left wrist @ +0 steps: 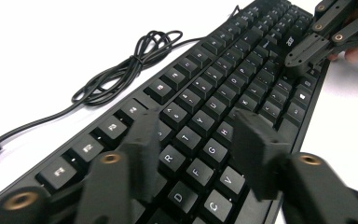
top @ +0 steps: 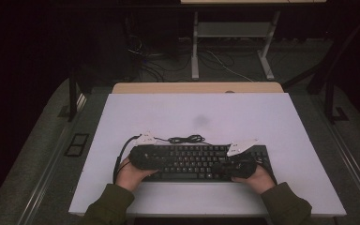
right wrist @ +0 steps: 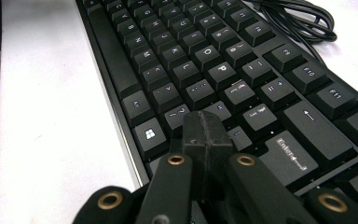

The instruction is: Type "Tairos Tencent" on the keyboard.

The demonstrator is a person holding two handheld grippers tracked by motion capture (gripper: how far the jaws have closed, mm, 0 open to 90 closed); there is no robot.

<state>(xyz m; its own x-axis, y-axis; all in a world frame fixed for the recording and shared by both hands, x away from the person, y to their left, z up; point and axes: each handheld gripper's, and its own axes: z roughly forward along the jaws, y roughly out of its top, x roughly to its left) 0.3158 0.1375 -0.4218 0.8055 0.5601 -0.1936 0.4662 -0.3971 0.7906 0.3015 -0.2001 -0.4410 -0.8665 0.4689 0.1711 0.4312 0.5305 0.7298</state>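
Evidently typing: the left claw stood apart above the keyboard, the right claw together; each press wanted one key, squarely.

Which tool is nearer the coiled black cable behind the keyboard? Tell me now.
Left. The left tool is over the black keyboard's left end, just in front of the coiled black cable. The right tool sits over the keyboard's right part, farther from the coil.
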